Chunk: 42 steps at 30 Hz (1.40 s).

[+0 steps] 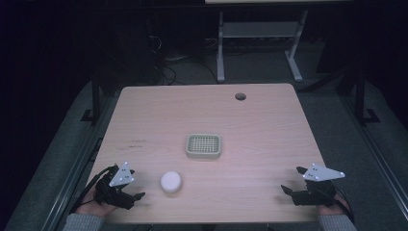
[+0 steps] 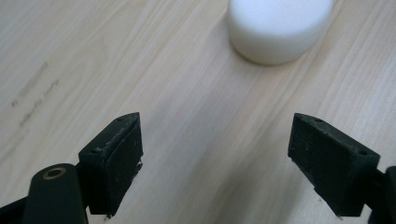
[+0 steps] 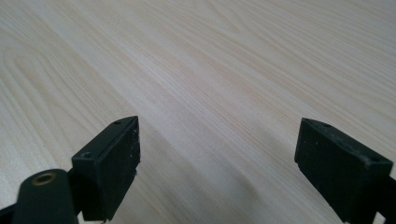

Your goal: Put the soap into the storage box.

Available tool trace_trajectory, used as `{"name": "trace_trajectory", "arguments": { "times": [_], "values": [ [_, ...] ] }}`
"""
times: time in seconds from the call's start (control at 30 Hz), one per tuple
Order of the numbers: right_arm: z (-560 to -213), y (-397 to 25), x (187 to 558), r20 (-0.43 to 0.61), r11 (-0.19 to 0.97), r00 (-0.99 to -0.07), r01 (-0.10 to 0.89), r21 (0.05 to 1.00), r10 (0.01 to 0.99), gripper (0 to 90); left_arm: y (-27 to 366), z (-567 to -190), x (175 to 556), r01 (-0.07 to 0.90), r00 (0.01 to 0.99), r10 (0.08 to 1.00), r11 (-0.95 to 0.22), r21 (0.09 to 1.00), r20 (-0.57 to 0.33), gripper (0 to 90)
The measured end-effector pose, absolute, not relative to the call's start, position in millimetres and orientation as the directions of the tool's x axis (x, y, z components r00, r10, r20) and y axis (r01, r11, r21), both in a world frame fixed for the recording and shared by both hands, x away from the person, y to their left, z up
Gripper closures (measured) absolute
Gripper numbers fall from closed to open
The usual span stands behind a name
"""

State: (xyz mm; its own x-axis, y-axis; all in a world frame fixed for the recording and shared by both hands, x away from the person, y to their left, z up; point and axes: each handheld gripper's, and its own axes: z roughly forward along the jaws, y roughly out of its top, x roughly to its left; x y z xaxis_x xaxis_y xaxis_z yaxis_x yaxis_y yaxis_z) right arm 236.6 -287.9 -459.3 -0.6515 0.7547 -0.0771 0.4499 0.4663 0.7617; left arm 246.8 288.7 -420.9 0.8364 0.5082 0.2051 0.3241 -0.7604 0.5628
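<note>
On the near left corner of the wooden table (image 1: 250, 120), my left gripper (image 1: 129, 192) rests low with its jaws spread wide and nothing between them. Just beyond it, a little to its right, lies a white round puck (image 1: 171, 182), flat on the wood; my left gripper's own view shows it ahead of the jaws, near but apart from both pads, toward the right-hand one. Over at the near right corner, my right gripper (image 1: 294, 180) sits with its jaws likewise wide apart, holding nothing, and bare wood grain runs ahead of them in that gripper's own view. Between my two hands and farther up the table stands a small pale square basket (image 1: 204, 154) with a grid-patterned bottom, well apart from the puck and from both grippers. Near the far edge is a dark round hole (image 1: 240, 96) in the tabletop.
</note>
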Motion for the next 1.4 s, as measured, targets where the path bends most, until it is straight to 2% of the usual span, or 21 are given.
{"name": "trace_trajectory", "arguments": {
  "times": [0.4,0.67,1.4],
  "values": [
    [-459.8,-287.1,237.0,-0.079,0.47,-0.655,0.448,0.761,0.751,13.7,266.4,-398.2,255.4,0.266,0.874,0.424,-0.826,0.497,0.237,17.3],
    [-459.2,-287.3,236.2,-0.081,0.47,-0.653,0.448,0.76,0.753,13.7,252.3,-395.5,260.1,0.238,0.902,0.37,-0.856,0.459,0.221,17.2],
    [-458.8,-287.1,235.6,-0.074,0.464,-0.654,0.448,0.765,0.753,13.7,226.9,-391.7,270.8,0.199,0.934,0.298,-0.892,0.406,0.197,16.4]
  ]
}}
